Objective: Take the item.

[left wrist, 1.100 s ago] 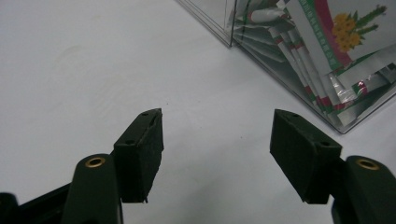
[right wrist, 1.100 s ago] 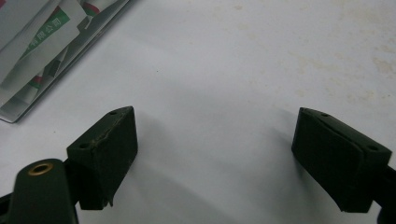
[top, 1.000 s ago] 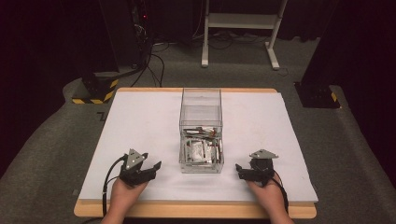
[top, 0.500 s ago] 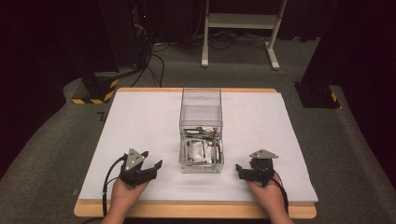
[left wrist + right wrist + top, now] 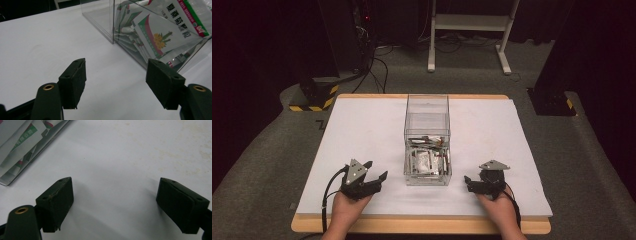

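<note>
A clear plastic box (image 5: 427, 141) stands in the middle of the white table top (image 5: 362, 130). It holds several white sachets (image 5: 160, 32) printed with green, red and a yellow flower. My left gripper (image 5: 376, 172) rests on the table to the box's left, open and empty, its jaws pointing toward the box's near corner (image 5: 113, 40). To the right of the box my right gripper (image 5: 468, 183) lies on the table, also open with nothing between its jaws. The box corner and sachets (image 5: 17, 140) appear at the upper left of the right gripper view.
The wooden table edge (image 5: 422, 225) runs along the front. Beyond the table lie grey floor, a white stand (image 5: 469, 30), cables and black equipment with yellow-black striped bases (image 5: 314, 95). Bare white surface lies to both sides of the box.
</note>
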`<state>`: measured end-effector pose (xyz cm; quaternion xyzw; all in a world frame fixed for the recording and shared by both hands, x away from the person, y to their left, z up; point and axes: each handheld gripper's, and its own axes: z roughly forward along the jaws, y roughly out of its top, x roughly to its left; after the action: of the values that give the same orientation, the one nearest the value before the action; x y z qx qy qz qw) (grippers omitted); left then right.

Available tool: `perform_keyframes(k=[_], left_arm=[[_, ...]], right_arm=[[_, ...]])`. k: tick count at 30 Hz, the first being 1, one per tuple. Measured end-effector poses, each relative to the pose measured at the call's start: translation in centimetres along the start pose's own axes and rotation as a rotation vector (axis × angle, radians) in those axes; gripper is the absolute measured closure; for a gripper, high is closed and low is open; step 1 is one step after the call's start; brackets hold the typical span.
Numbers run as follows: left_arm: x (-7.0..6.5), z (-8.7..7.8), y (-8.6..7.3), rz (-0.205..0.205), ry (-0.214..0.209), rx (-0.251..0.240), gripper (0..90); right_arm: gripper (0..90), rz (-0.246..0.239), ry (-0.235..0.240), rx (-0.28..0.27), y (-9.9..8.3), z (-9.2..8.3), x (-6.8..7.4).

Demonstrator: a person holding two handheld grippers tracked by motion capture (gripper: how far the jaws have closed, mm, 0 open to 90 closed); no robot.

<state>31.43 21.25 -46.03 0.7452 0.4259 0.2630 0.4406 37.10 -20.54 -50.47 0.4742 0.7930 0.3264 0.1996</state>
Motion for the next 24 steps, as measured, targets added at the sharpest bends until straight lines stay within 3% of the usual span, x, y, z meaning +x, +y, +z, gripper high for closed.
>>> perform_keyframes(k=[10,24], left_arm=[[-0.8,-0.4,0.7,-0.001,-0.010,-0.035,32.9],[-1.0,-0.8,1.4,-0.022,-0.031,-0.081,33.1]], right_arm=[[14.1,0.000,0.000,0.000,0.0,0.0,0.0],[14.1,0.000,0.000,0.000,0.0,0.0,0.0]])
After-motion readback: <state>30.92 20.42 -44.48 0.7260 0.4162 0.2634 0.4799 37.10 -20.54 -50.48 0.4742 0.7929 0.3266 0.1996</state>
